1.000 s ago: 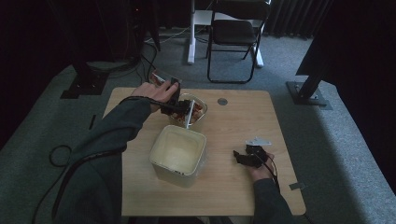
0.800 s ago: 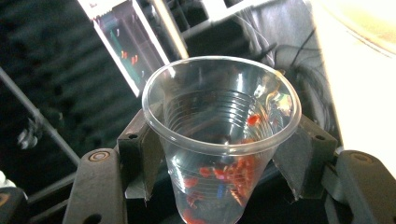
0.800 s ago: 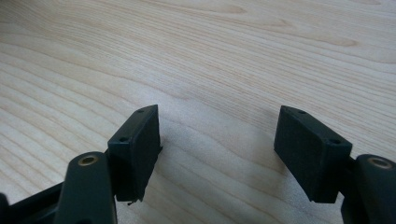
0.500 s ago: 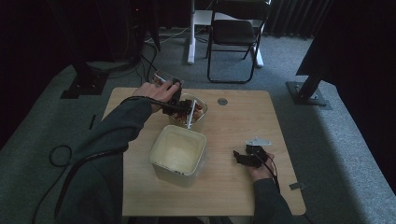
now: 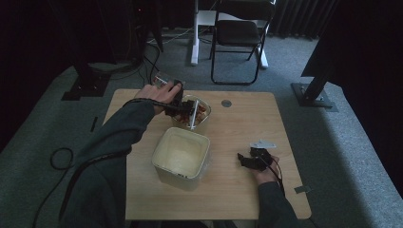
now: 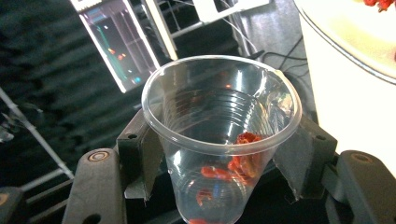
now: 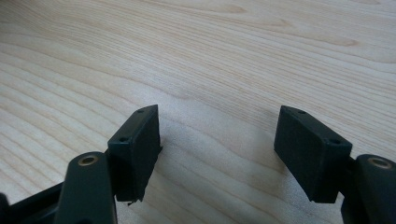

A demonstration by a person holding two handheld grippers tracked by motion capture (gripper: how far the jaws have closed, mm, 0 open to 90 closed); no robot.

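Apparently almost nothing has changed in the last second. In the high view, both hands are in the same places as one second ago. The left gripper (image 5: 187,112) stays at the far left part of the wooden tabletop (image 5: 237,123), over the small glass bowl with red food pieces (image 5: 205,116). The square cream plastic tub (image 5: 207,142) stands just near of this bowl, in the middle. The right gripper (image 5: 244,160) lies at the near right side, well apart from both. I judge that the pouring into the bowl is nearly finished or paused, because the hand holds the tipped position and does not go away.

In the left gripper view, the left gripper (image 6: 219,154) is clenched on a clear ribbed plastic cup (image 6: 219,116), with one pad on each side of its wall. The mouth of the cup points toward the camera and the base points away, so its long axis runs roughly along the jaws. A few red pieces (image 6: 245,158) cling inside, near the base, so the cup is not yet empty. The wall of the cream tub (image 6: 341,93) is at the right. The room looks tilted here, so I think the cup is tipped over.

In the right gripper view, the right gripper (image 7: 217,149) is released: its jaws stand wide apart, with nothing between them, close over the bare tabletop (image 7: 210,56).
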